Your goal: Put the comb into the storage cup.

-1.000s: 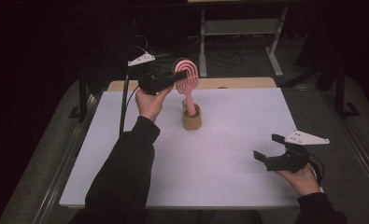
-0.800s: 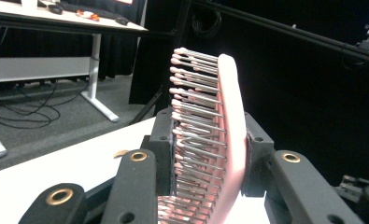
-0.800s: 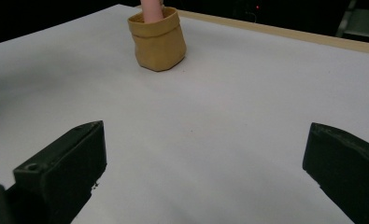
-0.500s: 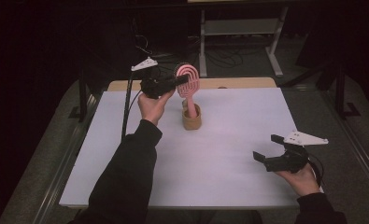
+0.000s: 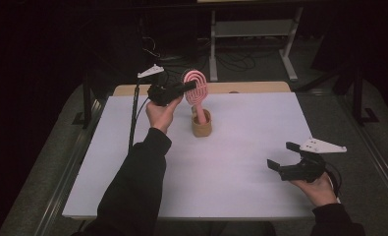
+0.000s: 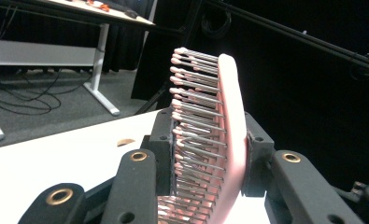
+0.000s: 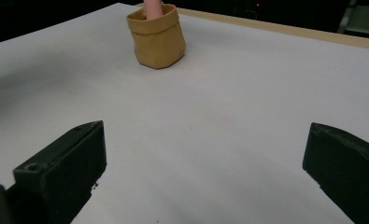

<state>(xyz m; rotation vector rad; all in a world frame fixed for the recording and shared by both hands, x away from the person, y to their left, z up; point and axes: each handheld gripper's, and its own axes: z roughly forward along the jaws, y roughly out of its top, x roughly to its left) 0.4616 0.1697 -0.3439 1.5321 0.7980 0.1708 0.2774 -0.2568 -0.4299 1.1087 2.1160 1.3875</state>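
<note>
Clamping the brush [image 5: 195,87] by its head, across bristles and back, the left gripper [image 5: 184,88] keeps it upright with the handle inside the tan pot [image 5: 201,124] at the far middle of the table [image 5: 260,123], a grip that suits guiding it straight up or down. Whether the handle touches the pot's bottom cannot be told. The right gripper [image 5: 285,158] rests near the table's right front edge, jaws spread and empty, well apart from the pot, and nothing stands between.
</note>
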